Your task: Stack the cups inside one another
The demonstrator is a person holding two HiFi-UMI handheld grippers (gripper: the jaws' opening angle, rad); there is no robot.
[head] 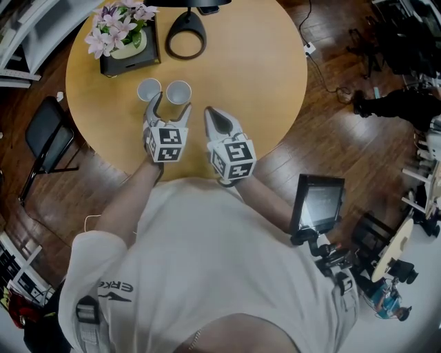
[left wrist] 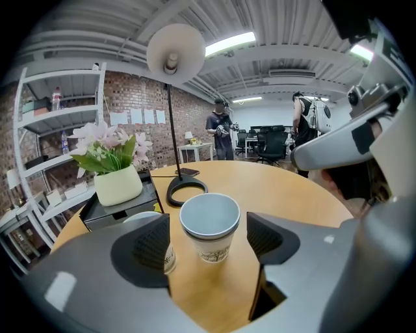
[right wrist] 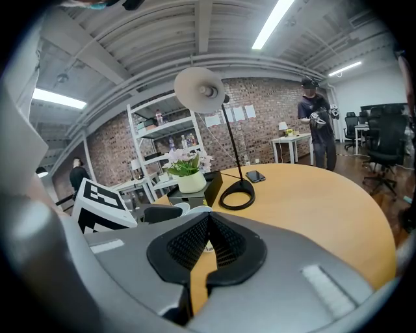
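Two white paper cups stand upright side by side on the round wooden table (head: 262, 76). The left cup (head: 149, 89) and the right cup (head: 178, 92) are both empty. My left gripper (head: 169, 107) is open just behind them, its jaws spread wide. In the left gripper view the right cup (left wrist: 210, 226) sits between the jaws (left wrist: 208, 239) with gaps on both sides, and the left cup (left wrist: 144, 218) is mostly hidden behind the left jaw. My right gripper (head: 211, 113) rests shut and empty to the right of the cups; its pads meet in the right gripper view (right wrist: 208, 224).
A flower pot (head: 124, 38) on a black tray and a black lamp base (head: 186, 38) stand behind the cups. A phone (head: 207, 9) lies at the far edge. A black chair (head: 45, 134) stands left of the table, and a screen (head: 320, 200) at the right.
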